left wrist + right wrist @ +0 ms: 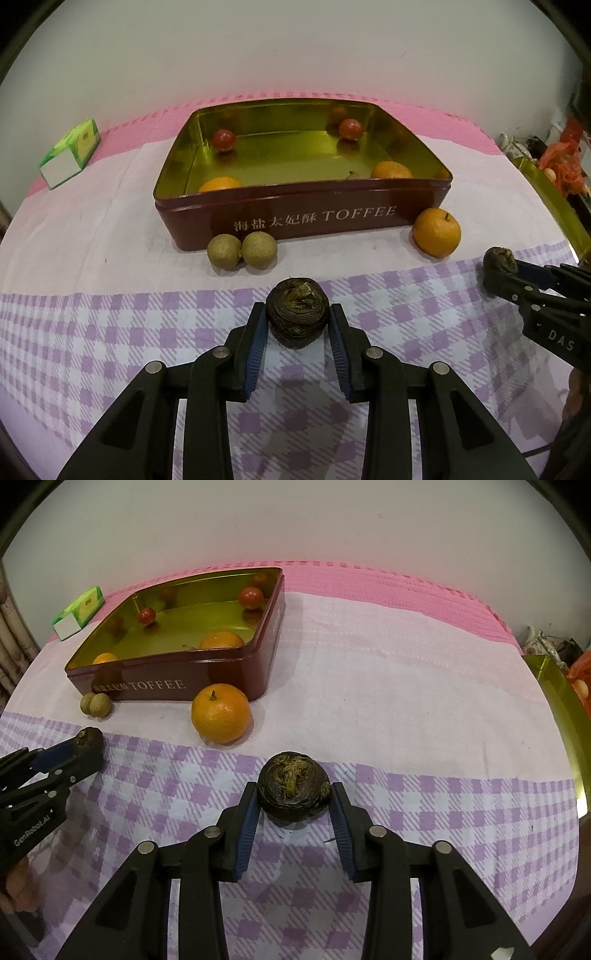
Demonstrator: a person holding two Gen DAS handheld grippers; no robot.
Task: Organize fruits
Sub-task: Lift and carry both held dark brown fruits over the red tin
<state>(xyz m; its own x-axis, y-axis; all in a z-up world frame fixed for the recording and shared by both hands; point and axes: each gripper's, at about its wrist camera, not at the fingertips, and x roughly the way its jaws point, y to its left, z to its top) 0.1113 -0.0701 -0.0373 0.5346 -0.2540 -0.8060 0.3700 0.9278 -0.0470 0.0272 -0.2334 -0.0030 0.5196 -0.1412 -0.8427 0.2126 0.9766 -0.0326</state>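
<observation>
Both claws sit nearest: the left gripper (297,319) is clenched on a dark round fruit (297,318), and the right gripper (293,799) grasps another dark fruit (293,788), both low over the checked cloth (424,812). I judge this the pick-up step; next comes a lift into the far tin (306,218), above its rim.

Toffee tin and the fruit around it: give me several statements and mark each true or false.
1. The toffee tin holds two oranges. True.
2. The tin's lid is on. False: it stands open.
3. An orange lies outside the tin. True.
4. The two small tan fruits are inside the tin. False: they lie on the cloth against its front wall.
5. Each hand-held gripper has a dark round fruit between its fingers. True.
</observation>
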